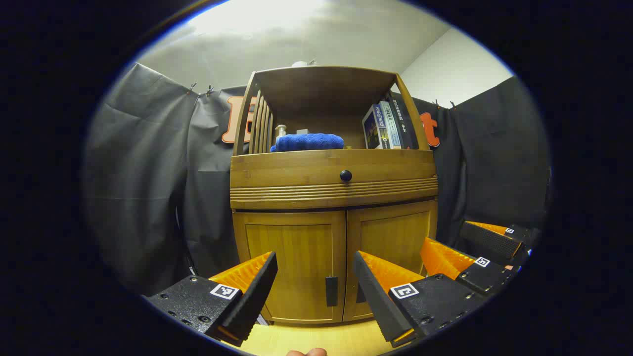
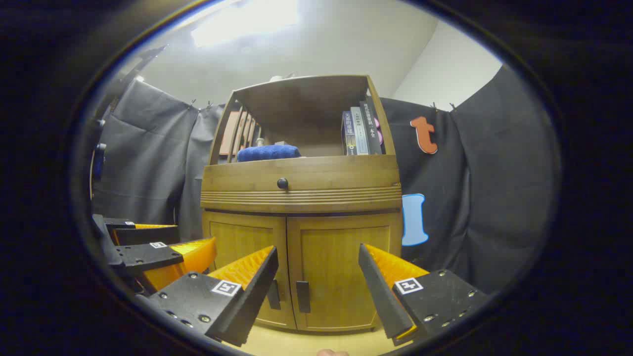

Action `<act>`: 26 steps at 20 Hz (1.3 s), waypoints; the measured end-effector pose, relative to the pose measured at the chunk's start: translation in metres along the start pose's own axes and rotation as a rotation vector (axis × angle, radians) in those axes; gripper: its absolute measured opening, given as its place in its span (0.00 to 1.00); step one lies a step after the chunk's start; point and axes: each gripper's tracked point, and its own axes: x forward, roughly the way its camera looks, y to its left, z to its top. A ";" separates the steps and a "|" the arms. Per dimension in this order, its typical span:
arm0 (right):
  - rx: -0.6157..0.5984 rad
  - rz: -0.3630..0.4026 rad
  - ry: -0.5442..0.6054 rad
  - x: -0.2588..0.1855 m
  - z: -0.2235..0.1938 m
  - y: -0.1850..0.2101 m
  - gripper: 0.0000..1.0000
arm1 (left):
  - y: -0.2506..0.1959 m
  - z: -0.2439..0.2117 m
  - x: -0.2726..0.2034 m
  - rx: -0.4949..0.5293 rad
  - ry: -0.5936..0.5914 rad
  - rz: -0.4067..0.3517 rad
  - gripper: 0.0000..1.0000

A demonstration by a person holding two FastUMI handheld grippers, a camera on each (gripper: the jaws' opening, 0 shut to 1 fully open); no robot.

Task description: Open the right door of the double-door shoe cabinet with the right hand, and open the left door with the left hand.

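Note:
The wooden shoe cabinet (image 1: 334,190) stands straight ahead, and both lower doors are closed. In the left gripper view, the left door (image 1: 289,257) carries a dark handle (image 1: 331,290) by the centre seam. The right door (image 1: 390,237) is partly behind my fingers. My left gripper (image 1: 315,261) is open a short way in front of the seam and touches nothing. My right gripper (image 1: 457,242) hovers open at the right. In the right gripper view, the right door (image 2: 346,267) and its handle (image 2: 302,296) lie between the fingers of my open right gripper (image 2: 317,252). The left gripper (image 2: 195,236) shows at the left.
Above the doors is a drawer with a black knob (image 1: 345,175). The open shelf holds a folded blue towel (image 1: 309,142) and several books (image 1: 388,126). Black cloth wall (image 1: 148,188) surrounds the cabinet. Pale wooden floor (image 1: 316,338) lies below.

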 end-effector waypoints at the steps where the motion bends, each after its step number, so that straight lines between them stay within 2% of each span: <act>1: -0.002 0.001 0.000 0.000 0.000 0.000 0.97 | 0.000 0.000 0.000 0.001 0.001 0.003 0.92; 2: -0.005 0.001 0.000 0.000 0.000 0.000 0.97 | 0.001 0.000 0.000 0.003 0.001 0.008 0.95; 4: -0.006 0.003 -0.002 -0.001 0.001 0.000 0.97 | 0.002 0.000 0.000 0.007 0.000 0.011 0.92; 6: -0.005 0.004 -0.001 -0.001 0.001 -0.001 0.97 | 0.002 0.001 -0.001 0.009 -0.001 0.013 0.95; 7: -0.005 0.004 -0.001 -0.001 0.001 -0.001 0.97 | 0.002 0.001 -0.001 0.009 -0.002 0.015 0.92; 9: -0.010 0.003 -0.002 -0.001 0.001 -0.002 0.97 | 0.002 0.001 -0.002 0.009 -0.002 0.015 0.95; 11: -0.014 0.000 -0.003 -0.001 0.002 -0.003 0.97 | 0.002 0.001 -0.001 0.010 -0.001 0.014 0.95; 12: -0.014 0.000 -0.002 0.000 0.002 -0.004 0.97 | 0.002 0.000 -0.002 0.011 -0.002 0.014 0.92; 16: -0.014 0.000 0.000 0.002 0.001 -0.003 0.97 | 0.003 0.000 -0.001 0.014 -0.001 0.012 0.92; 17: -0.016 0.001 0.001 0.002 -0.001 -0.003 0.97 | 0.003 0.001 -0.001 0.013 -0.001 0.012 0.95; 18: -0.017 0.001 0.003 0.002 -0.002 -0.003 0.97 | 0.005 0.001 -0.001 0.013 -0.003 0.015 0.92; 24: -0.037 0.015 0.056 0.025 -0.034 0.003 0.97 | 0.014 -0.002 0.001 0.032 -0.006 0.059 0.96; 26: -0.046 0.011 0.093 0.040 -0.052 0.004 0.97 | 0.036 -0.003 -0.008 0.054 -0.006 0.091 0.97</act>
